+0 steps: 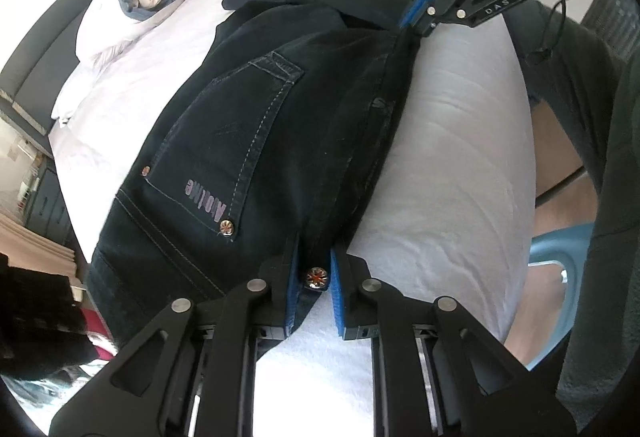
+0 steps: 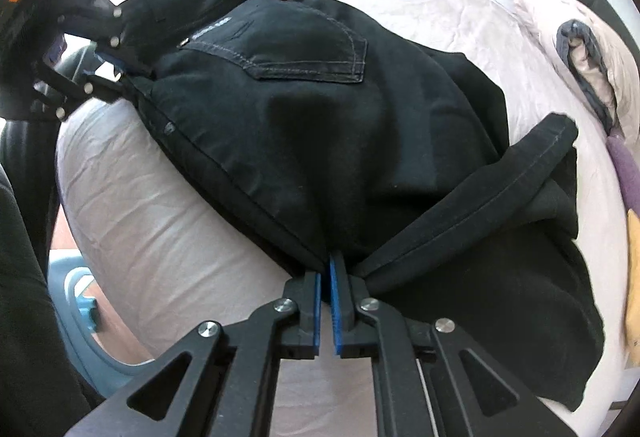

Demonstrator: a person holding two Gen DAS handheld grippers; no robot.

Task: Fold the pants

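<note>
The dark pants are laid on the white bed, close to its near edge. They are held at both ends of that edge. The left gripper is pointed along the edge of the pants, and its blue pads are closed on the waistband, right at a shiny metal button. The right gripper is seen low in its own view, with its two fingers pressed almost together on a pinch of dark cloth. In the left view it is seen at the far end, tipped down onto the pants.

The long side of the pants is stretched between the two grippers, along the bed's edge. The waist end is at the left gripper and the leg end is at the right gripper. The back pocket is turned up, with pale letters on it. A leg hem is folded over and points away toward the pillows.

The left gripper is partly blurred and dark in the right view. The lower legs are bunched up, so their shape is hard to make out. The layers under the top one are hidden.
</note>
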